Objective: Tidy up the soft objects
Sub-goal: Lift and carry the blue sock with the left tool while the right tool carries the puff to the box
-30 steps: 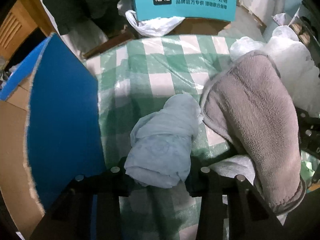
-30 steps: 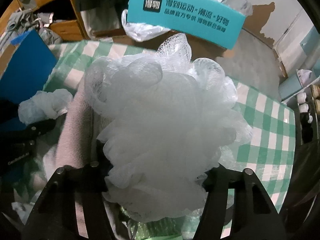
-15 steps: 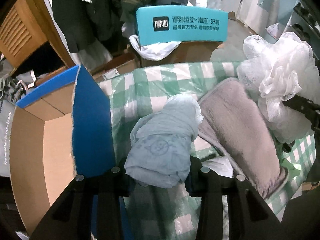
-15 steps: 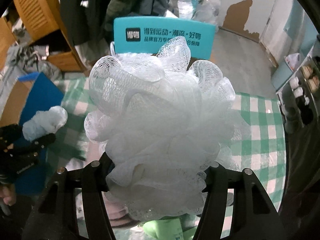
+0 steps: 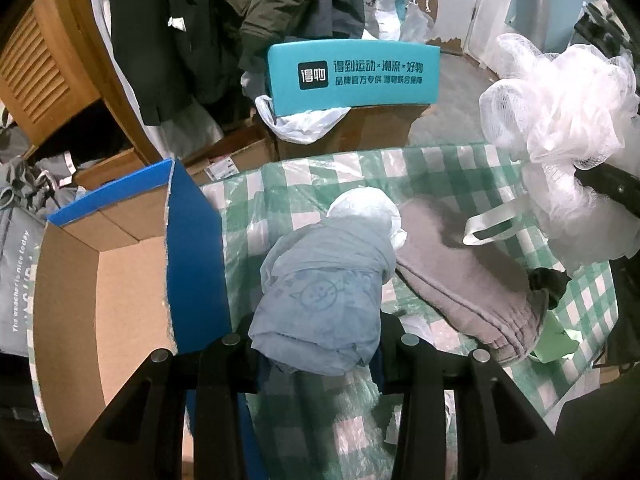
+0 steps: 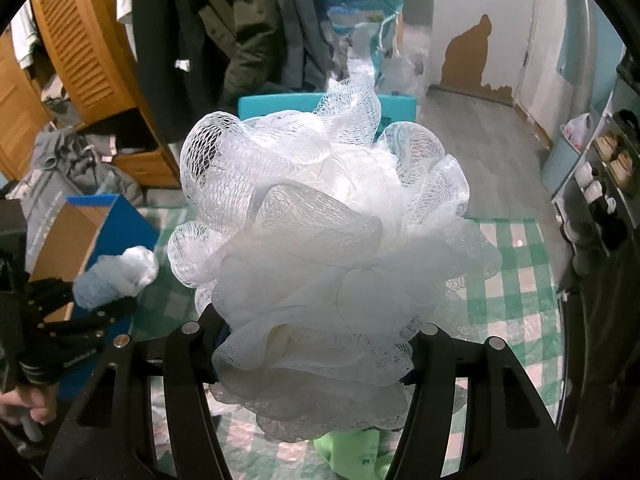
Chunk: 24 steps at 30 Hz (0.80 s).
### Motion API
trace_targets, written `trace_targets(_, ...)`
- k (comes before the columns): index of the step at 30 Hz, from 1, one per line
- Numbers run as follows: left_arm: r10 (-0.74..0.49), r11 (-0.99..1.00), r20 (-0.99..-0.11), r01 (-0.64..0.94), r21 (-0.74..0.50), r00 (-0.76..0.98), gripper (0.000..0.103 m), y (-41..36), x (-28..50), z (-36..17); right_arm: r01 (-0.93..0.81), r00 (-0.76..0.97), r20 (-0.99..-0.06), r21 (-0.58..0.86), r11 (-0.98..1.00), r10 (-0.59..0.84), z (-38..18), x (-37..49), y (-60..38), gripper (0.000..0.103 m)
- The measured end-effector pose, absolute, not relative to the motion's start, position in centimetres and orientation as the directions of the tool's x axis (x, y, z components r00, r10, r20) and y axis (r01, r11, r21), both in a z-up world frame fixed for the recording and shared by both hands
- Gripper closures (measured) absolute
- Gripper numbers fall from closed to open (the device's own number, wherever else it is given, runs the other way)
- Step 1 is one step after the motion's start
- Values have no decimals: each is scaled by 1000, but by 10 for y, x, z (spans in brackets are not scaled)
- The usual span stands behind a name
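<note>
My left gripper (image 5: 316,344) is shut on a rolled light-blue cloth (image 5: 324,292) and holds it above the green-checked tablecloth (image 5: 448,168), beside the blue flap of an open cardboard box (image 5: 100,292). My right gripper (image 6: 312,344) is shut on a white mesh bath pouf (image 6: 320,240), held high over the table; the pouf also shows at the right of the left wrist view (image 5: 568,120). A grey towel (image 5: 464,276) lies on the table below it. The blue cloth shows at the left of the right wrist view (image 6: 116,276).
A teal box with printed text (image 5: 352,76) sits on brown cartons behind the table. Dark coats (image 5: 240,20) hang by a wooden louvred wardrobe (image 5: 40,72). A green item (image 5: 556,336) lies at the table's right edge. Shelves with shoes (image 6: 608,160) stand at the right.
Both grippers have risen with their loads. The pouf lifted clear of the towel. The left view now looks down into the open cardboard box.
</note>
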<state>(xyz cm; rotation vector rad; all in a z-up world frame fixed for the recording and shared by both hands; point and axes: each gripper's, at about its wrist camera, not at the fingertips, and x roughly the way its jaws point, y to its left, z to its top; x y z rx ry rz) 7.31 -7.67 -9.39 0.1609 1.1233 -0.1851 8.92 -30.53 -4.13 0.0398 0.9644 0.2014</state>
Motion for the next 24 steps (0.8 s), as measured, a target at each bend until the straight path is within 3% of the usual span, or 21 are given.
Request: trace_targets(24, -42, 976, -835, 200, 82, 549, 64, -29, 25, -29, -273, 577, -774, 118, 955, 261, 0, 61, -265, 43)
